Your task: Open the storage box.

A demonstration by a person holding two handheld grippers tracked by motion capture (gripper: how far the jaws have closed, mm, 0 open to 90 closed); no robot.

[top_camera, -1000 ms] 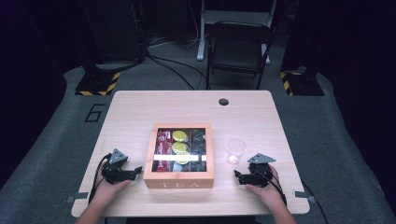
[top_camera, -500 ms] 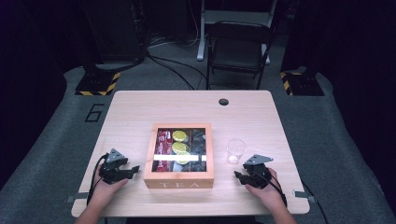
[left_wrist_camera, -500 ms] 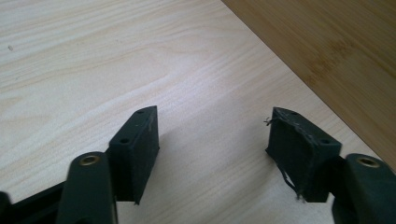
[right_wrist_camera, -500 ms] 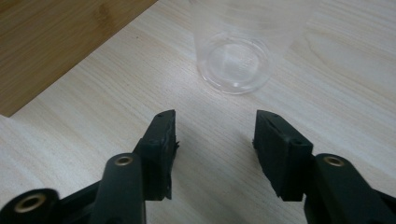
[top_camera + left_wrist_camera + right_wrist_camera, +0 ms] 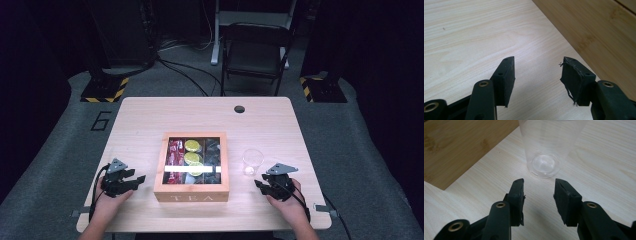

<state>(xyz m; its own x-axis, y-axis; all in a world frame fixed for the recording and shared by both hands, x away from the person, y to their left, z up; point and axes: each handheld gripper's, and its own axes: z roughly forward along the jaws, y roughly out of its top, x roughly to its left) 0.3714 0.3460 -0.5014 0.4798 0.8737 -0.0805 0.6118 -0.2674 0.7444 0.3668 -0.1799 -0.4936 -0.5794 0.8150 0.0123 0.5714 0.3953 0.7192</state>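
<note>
Reading "TEA" on the front face of the wooden box (image 5: pixel 191 197), sitting mid-table nearer the person's edge; glass lid showing red packets, yellow-green rounds and dark packets in three columns, possibly tea sachets, too small to make out any print. Reading "6" on the grey floor mat (image 5: pixel 101 120) left of the table (image 5: pixel 200 115).

Holding the left gripper (image 5: pixel 131 181) (image 5: pixel 537 72) just beside the box's left wall, jaws having just been closing, now standing partly apart with nothing between them, only bare tabletop. Holding the right gripper (image 5: pixel 261 186) (image 5: pixel 539 191) near the clear plastic cup (image 5: pixel 252 161) (image 5: pixel 549 147), jaws likewise just been closing, part open, cup upright ahead of the tips, not touching.

Leaving open tabletop beyond the box up to the cable hole (image 5: pixel 239 108); keeping both hands close to the near edge.
</note>
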